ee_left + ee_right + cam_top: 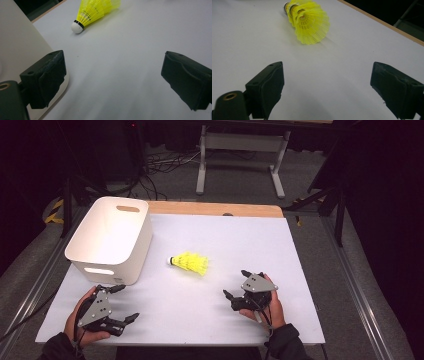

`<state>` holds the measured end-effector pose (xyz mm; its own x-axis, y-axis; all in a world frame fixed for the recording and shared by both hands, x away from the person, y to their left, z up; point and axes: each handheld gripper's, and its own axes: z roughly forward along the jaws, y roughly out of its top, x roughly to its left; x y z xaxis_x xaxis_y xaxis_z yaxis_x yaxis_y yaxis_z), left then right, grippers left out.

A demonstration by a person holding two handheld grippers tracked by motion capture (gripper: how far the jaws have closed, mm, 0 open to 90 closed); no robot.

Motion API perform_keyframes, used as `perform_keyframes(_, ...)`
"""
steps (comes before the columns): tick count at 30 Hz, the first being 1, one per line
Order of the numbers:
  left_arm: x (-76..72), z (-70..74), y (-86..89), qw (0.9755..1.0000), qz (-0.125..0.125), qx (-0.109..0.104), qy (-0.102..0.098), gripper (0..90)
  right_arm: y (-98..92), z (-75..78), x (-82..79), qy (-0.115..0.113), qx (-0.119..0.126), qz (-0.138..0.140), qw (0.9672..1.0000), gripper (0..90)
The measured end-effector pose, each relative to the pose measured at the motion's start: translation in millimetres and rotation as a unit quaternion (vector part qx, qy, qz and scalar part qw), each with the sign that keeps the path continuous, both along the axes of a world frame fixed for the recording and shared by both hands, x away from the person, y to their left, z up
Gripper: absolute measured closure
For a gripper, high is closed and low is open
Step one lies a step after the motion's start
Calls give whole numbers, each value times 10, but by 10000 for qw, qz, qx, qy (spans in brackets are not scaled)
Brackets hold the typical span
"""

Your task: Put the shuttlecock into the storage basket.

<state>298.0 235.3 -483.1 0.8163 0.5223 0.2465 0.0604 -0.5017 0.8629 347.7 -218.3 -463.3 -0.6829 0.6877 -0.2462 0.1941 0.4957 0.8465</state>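
At mid-surface lies the yellow plastic shuttlecock (190, 263), long axis left-right, white cork pointing left, beyond and left of the right tool (241, 283), the nearer one. Both tools, left tool (122, 302) included, stand apart, empty.

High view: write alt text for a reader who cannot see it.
A yellow shuttlecock lies on its side mid-table, white cork toward a white bin at the far left. Nearer the camera, a person's hands hold the left gripper and right gripper on the white table, both open and holding nothing.
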Motion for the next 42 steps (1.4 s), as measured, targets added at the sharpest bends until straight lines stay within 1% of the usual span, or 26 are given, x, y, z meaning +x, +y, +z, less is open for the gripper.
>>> perform_keyframes(2,9,-5,1,10000,13,-37,37,66,26,7,31,-6,23,-16,10000,128)
perform_keyframes(6,8,-5,-2,10000,12,11,20,66,102,16,84,-28,-39,3,10000,127)
perform_keyframes(9,11,-10,-9,10000,10,8,38,66,177,31,124,-43,-17,70,10000,127)
perform_keyframes(11,8,-10,-10,10000,7,14,40,66,197,35,133,-52,-40,86,9999,127)
perform_keyframes(12,7,-11,-10,10000,-3,24,43,66,240,39,150,-52,-57,119,9999,129)
perform_keyframes(15,8,-14,-2,10000,-6,-16,57,66,271,43,161,-82,-100,130,9998,134)
perform_keyframes(16,10,-14,-1,10000,-14,-19,59,66,296,50,173,-99,-70,165,9998,135)
perform_keyframes(21,13,-19,-6,10000,-25,13,68,66,370,56,209,-96,-116,254,9996,140)
perform_keyframes(23,11,-17,-5,10000,-40,11,43,66,390,54,225,-108,-143,242,9995,146)
perform_keyframes(26,10,-20,-4,10000,-30,15,72,66,410,54,247,-154,-167,214,9995,152)
perform_keyframes(27,15,-22,-2,10000,-34,17,74,66,416,53,259,-121,-129,224,9996,154)
perform_keyframes(31,21,-28,-4,9999,-52,7,96,66,486,35,314,1,-150,301,9994,161)
perform_keyframes(33,20,-28,-8,9999,-50,49,83,66,507,30,323,31,-149,335,9993,169)
perform_keyframes(35,17,-32,-14,9999,-58,28,109,66,573,14,345,151,-129,450,9988,178)
perform_keyframes(36,20,-31,-12,9999,-54,54,93,66,595,10,353,174,-140,482,9986,191)
perform_keyframes(37,21,-32,-13,9999,-54,62,92,66,635,-1,369,242,-160,514,9983,211)
perform_keyframes(38,20,-33,-14,9999,-59,58,101,66,691,-23,397,361,-193,558,9976,227)
perform_keyframes(39,22,-33,-14,9999,-64,63,99,66,691,-23,397,361,-193,558,9976,227)
perform_keyframes(41,24,-35,-13,9999,-65,67,96,66,747,-50,439,509,-221,598,9967,233)
perform_keyframes(42,24,-36,-13,9999,-70,60,105,66,778,-64,466,598,-194,631,9960,235)
